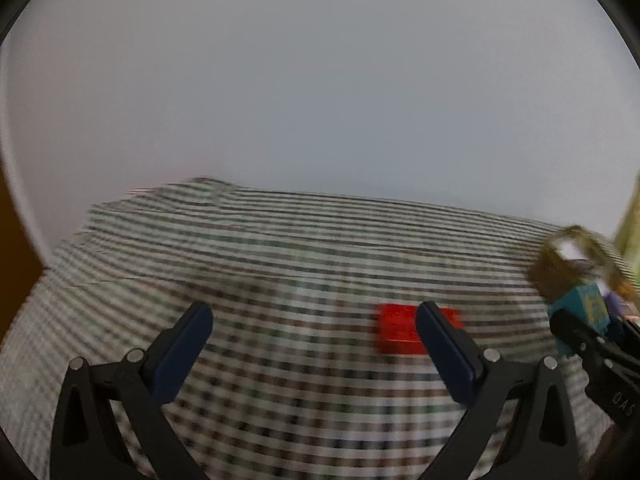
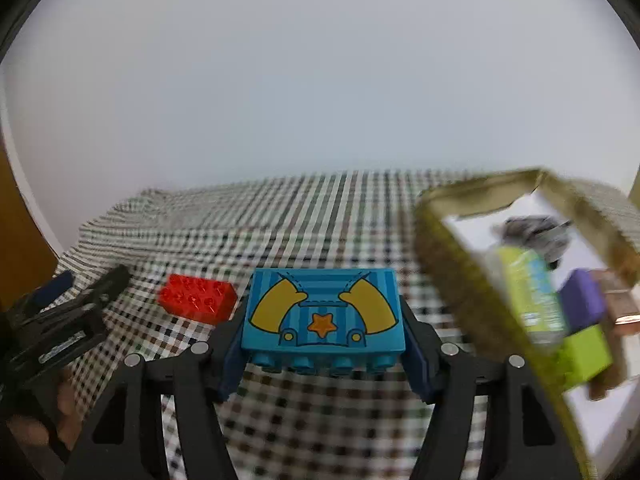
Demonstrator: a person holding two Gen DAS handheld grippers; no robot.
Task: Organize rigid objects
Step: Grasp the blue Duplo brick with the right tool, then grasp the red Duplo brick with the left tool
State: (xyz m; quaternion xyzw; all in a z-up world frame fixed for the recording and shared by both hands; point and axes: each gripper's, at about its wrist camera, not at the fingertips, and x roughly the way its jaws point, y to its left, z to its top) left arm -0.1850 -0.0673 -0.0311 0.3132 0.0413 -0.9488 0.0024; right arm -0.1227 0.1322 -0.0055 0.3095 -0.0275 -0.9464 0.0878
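In the right wrist view my right gripper (image 2: 322, 320) is shut on a blue toy brick (image 2: 322, 312) printed with yellow arms and an orange star, held off the checked cloth (image 2: 312, 216). A red brick (image 2: 196, 298) lies on the cloth to its left. My left gripper (image 1: 314, 314) stands open over the cloth with nothing between its fingers; the red brick (image 1: 400, 330) shows just behind its right finger (image 1: 444, 344). The blue brick (image 1: 584, 312) in the right gripper appears at the right edge of the left wrist view.
A gold-rimmed tin box (image 2: 460, 264) stands at the right, holding a purple block (image 2: 582, 298), a green block (image 2: 588, 354), a lime packet (image 2: 532, 292) and other items. The box (image 1: 568, 256) also shows at far right. A plain wall rises behind the table.
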